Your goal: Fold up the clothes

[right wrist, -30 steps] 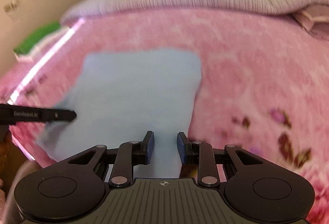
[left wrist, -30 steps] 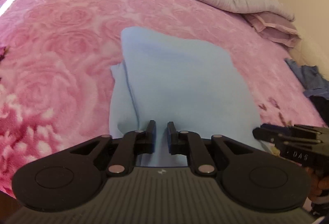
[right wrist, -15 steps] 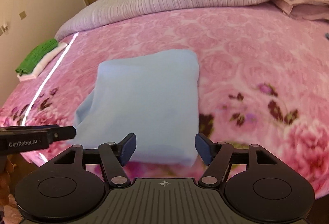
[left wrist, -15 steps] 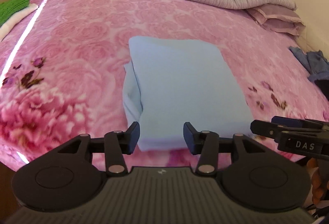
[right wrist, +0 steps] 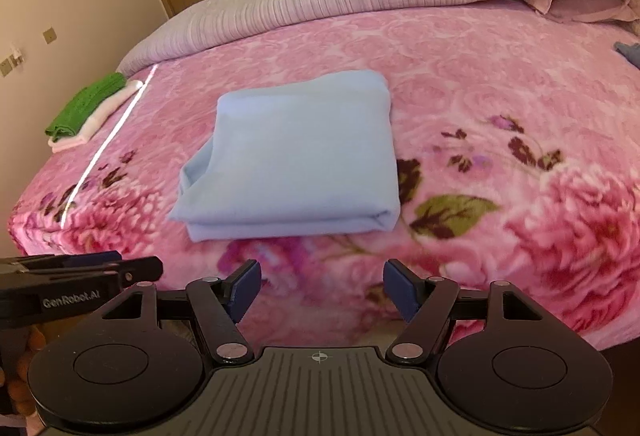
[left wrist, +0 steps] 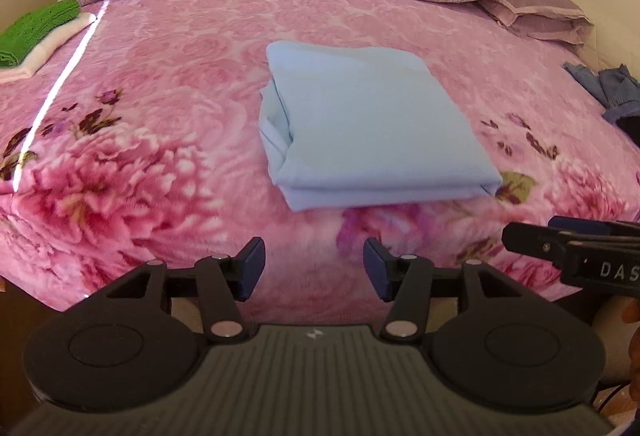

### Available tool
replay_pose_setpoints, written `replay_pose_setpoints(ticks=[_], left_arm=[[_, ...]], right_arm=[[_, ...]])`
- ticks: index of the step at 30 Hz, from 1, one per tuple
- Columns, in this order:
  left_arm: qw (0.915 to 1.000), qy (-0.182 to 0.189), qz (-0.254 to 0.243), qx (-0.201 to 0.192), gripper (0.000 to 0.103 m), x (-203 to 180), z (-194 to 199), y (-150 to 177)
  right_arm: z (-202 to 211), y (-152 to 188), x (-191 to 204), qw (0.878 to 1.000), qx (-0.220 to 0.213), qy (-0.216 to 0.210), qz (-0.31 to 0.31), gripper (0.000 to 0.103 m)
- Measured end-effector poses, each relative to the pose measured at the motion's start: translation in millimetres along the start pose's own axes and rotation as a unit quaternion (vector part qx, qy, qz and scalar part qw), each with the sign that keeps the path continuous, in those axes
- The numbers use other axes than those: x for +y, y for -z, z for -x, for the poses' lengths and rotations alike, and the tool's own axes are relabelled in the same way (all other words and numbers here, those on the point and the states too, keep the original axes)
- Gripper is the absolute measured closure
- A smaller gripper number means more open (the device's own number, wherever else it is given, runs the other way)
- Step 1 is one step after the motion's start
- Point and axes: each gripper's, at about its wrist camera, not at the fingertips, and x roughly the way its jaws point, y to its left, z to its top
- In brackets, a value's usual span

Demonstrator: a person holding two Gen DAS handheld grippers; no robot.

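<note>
Left wrist view: left gripper (left wrist: 313,266) and right gripper (right wrist: 321,288), jaws spread, empty; folded blue garment (left wrist: 370,124) at frame centre. Fold appears complete; next, fetch unfolded clothes (left wrist: 608,88), right edge.

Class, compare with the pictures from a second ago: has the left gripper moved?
Yes. The left gripper has pulled back off the blue garment toward the near edge of the pink blanket, and its jaws now stand open.
</note>
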Motion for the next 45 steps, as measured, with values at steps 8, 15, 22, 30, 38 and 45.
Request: replay_pose_setpoints(ticks=[8, 15, 22, 30, 38, 45], left_arm=[[0.9999, 0.002, -0.009, -0.013, 0.051, -6, 13, 13], [0.9996, 0.004, -0.014, -0.026, 0.05, -10, 25, 19], [0.9993, 0.001, -0.008, -0.038, 0.049, -5, 35, 22], [0.9993, 0.013, -0.006, -0.034, 0.048, -5, 33, 20], [0.9996, 0.019, 0.0, -0.02, 0.048, -1, 20, 17], [0.9994, 0.029, 0.016, -0.003, 0.048, 9, 1, 8]], right_arm=[[17, 12, 3, 1.0, -0.013, 0.001, 0.004, 0.032], [31, 17, 5, 1.0, -0.029, 0.001, 0.004, 0.032], [38, 18, 17, 0.999, -0.036, 0.001, 0.03, 0.032], [36, 19, 18, 0.999, -0.033, 0.006, 0.037, 0.032], [25, 15, 15, 0.999, -0.019, 0.009, 0.037, 0.032], [7, 8, 10, 0.999, -0.001, 0.015, 0.037, 0.032]])
